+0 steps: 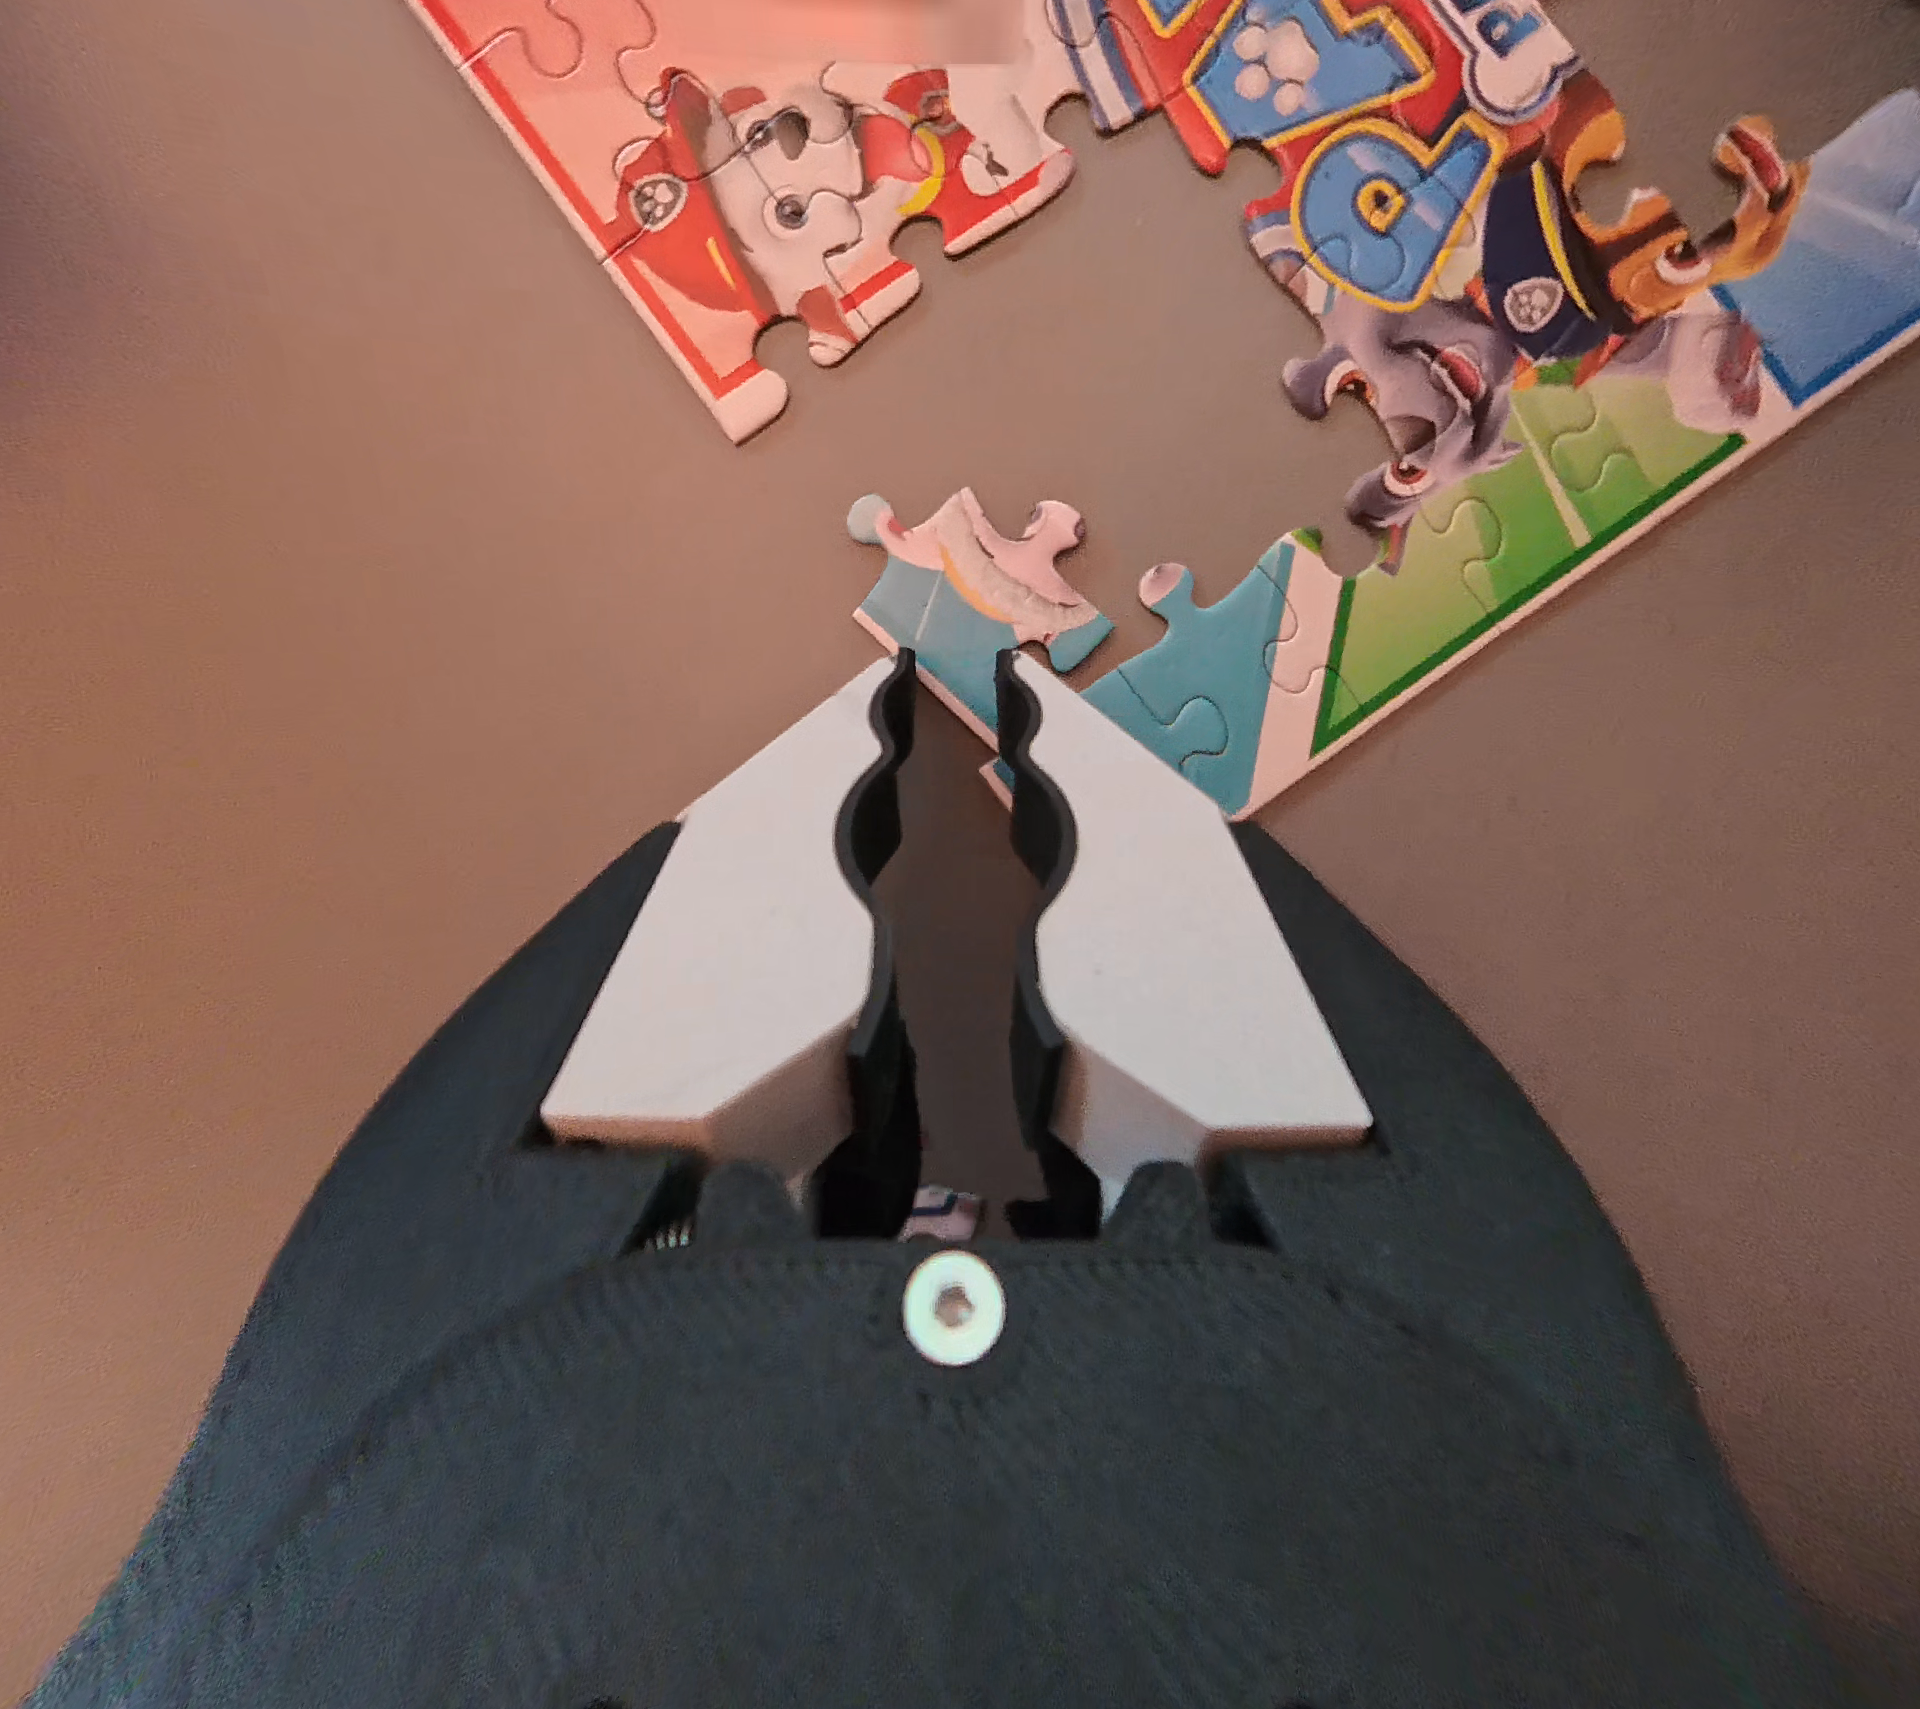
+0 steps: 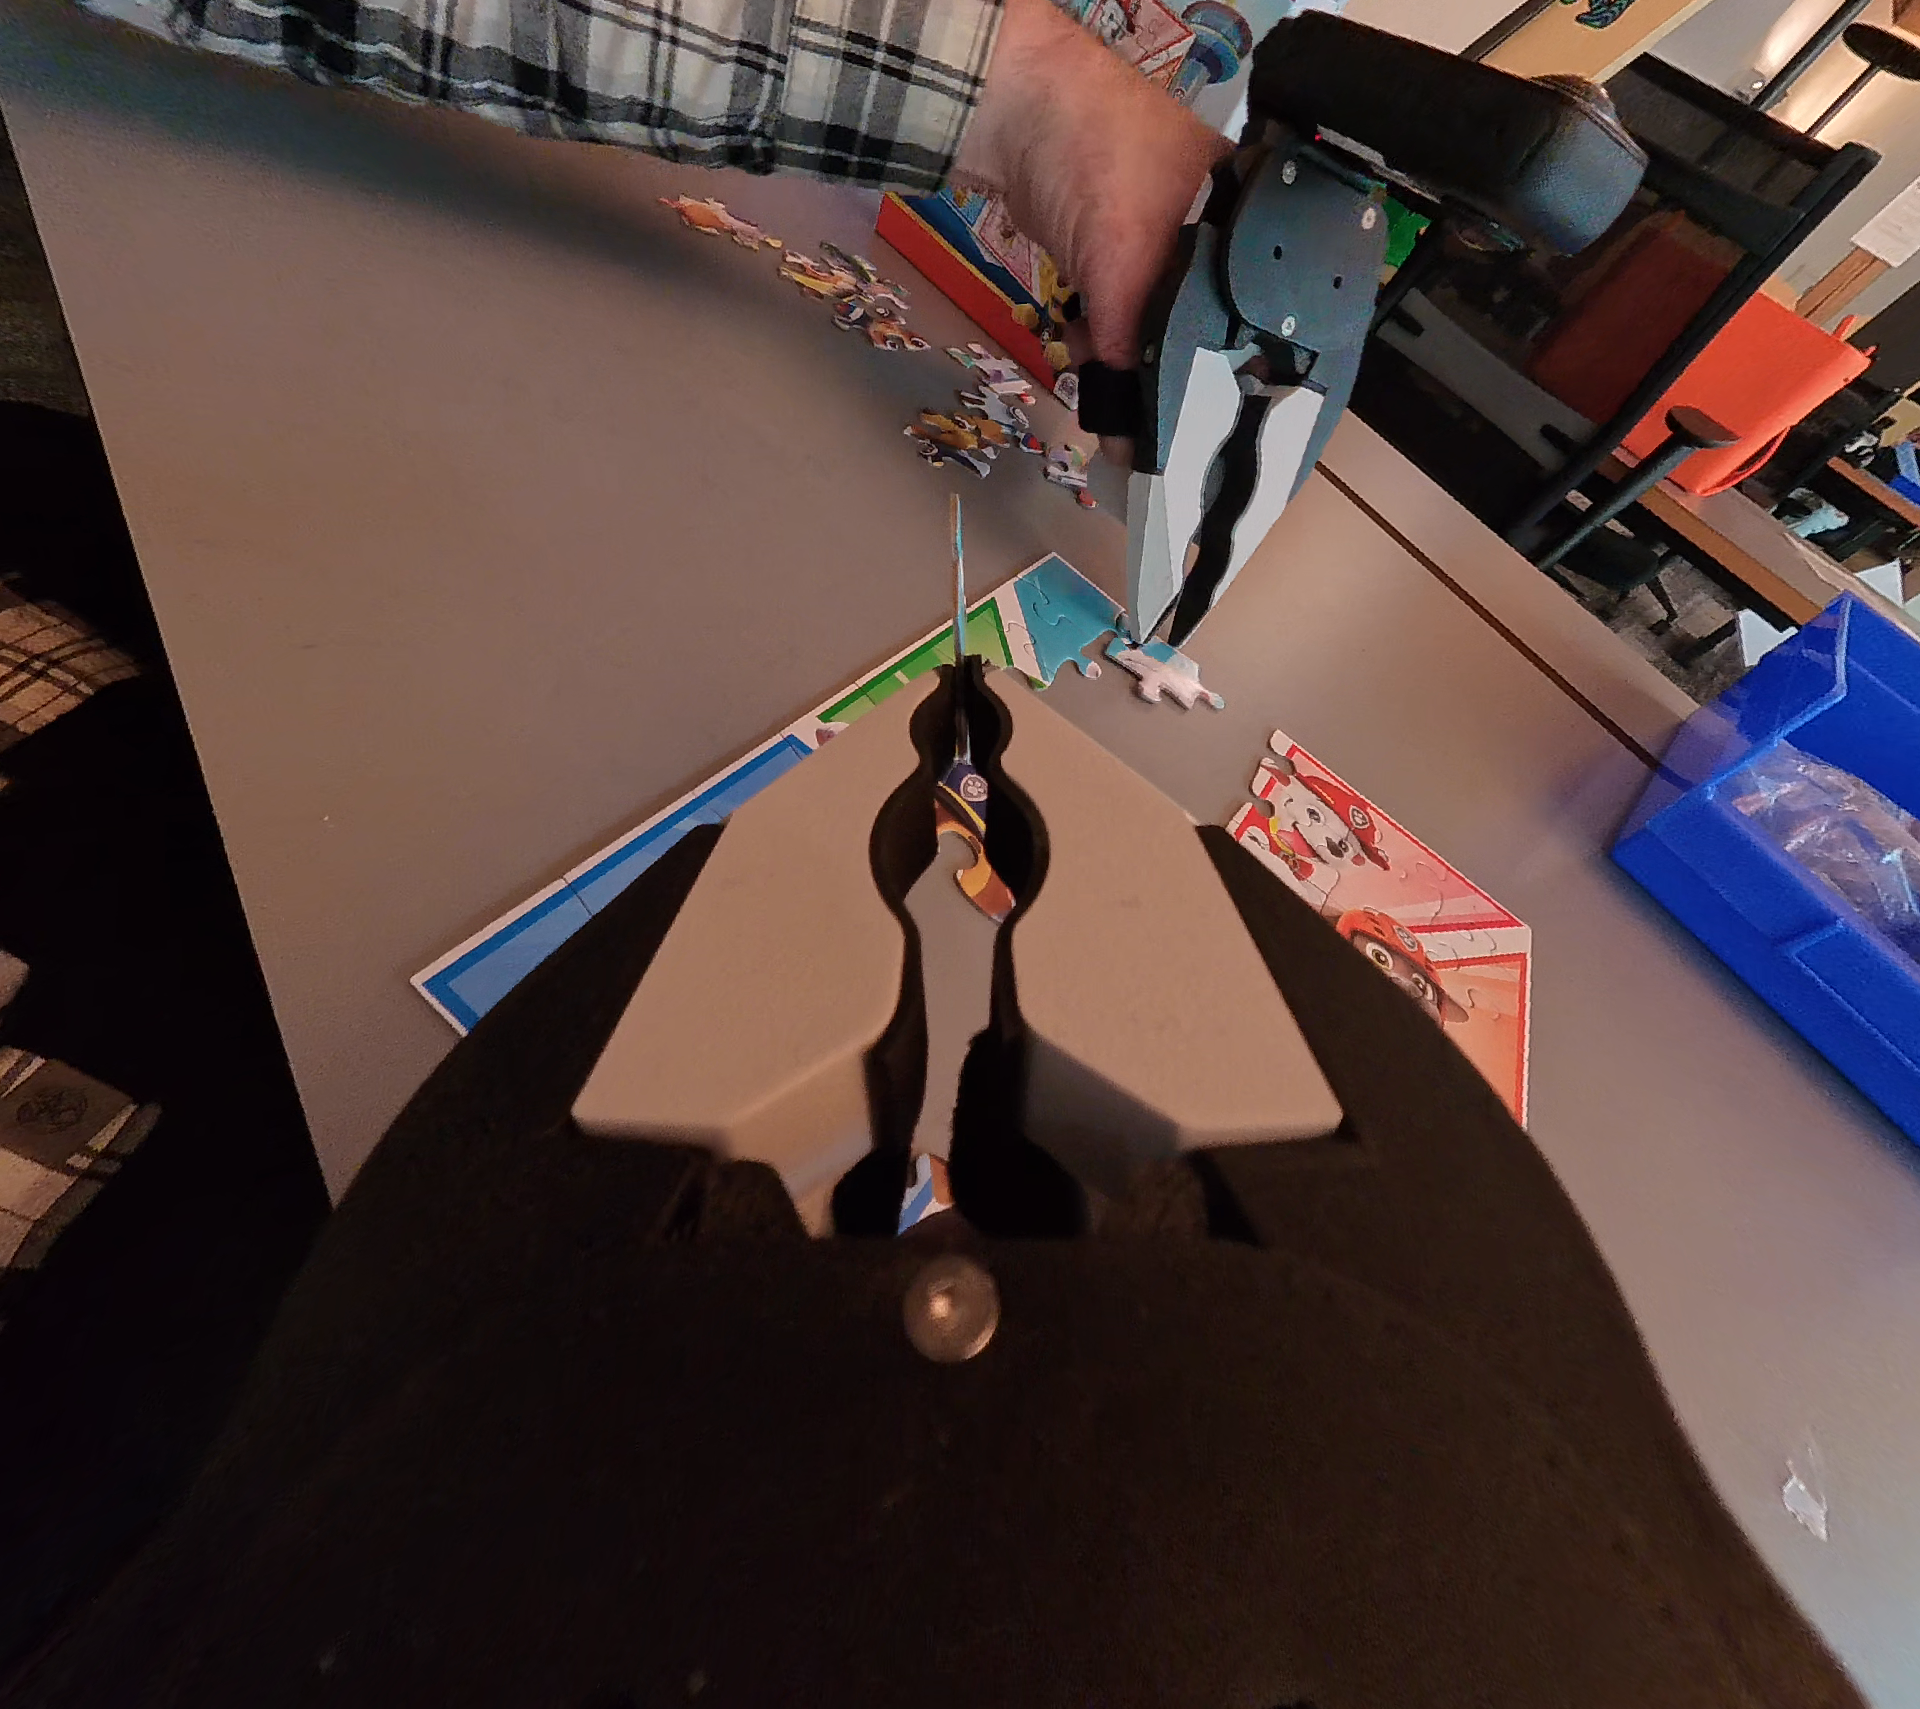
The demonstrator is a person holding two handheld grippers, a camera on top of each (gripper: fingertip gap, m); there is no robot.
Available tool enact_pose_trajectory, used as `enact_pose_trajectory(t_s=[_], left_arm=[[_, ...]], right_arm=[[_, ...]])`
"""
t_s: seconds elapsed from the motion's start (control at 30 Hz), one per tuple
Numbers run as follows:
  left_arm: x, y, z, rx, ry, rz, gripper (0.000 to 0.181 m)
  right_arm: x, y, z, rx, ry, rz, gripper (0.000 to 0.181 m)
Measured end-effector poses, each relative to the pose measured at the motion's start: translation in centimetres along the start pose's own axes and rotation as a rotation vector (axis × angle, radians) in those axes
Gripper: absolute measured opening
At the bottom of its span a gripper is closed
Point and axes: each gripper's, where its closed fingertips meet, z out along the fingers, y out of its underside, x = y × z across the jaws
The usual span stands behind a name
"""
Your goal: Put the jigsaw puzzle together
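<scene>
Fingertips of the left gripper are parted over 1 loose piece, the right gripper is clamped on another piece; slips risked.

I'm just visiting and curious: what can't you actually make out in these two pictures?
- Left wrist view: a mosaic patch covers part of the red puzzle section.
- Right wrist view: the right tool hides much of the assembled puzzle; its held piece shows edge-on.
- Right wrist view: the loose pieces are too small to read.
</scene>
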Motion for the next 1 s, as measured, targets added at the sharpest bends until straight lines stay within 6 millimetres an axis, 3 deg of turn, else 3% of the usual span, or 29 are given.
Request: enact_pose_trajectory(t_s=[0.2, 0.5, 0.6, 0.7, 1.0], left_arm=[[-0.2, 0.5, -0.2, -0.078, 0.033, 0.088, 0.011], [0.3, 0.4, -0.2, -0.049, -0.013, 0.002, 0.011], [0.1, 0.6, -0.4, -0.043, -0.047, -0.025, 0.018], [0.4, -0.5, -0.8, 0.009, -0.059, -0.055, 0.018], [0.8, -0.5, 0.3, -0.012, -0.119, -0.14, 0.01]], right_arm=[[0.0, -0.1, -0.1, 0.006, -0.002, 0.0, 0.0], [0.0, -0.1, -0.1, 0.012, -0.003, 0.0, 0.0], [0.0, -0.2, -0.1, 0.014, -0.002, -0.001, 0.0], [0.0, -0.2, -0.1, 0.014, 0.0, -0.003, 0.0], [0.0, -0.2, -0.2, 0.018, 0.002, -0.003, 0.0]])
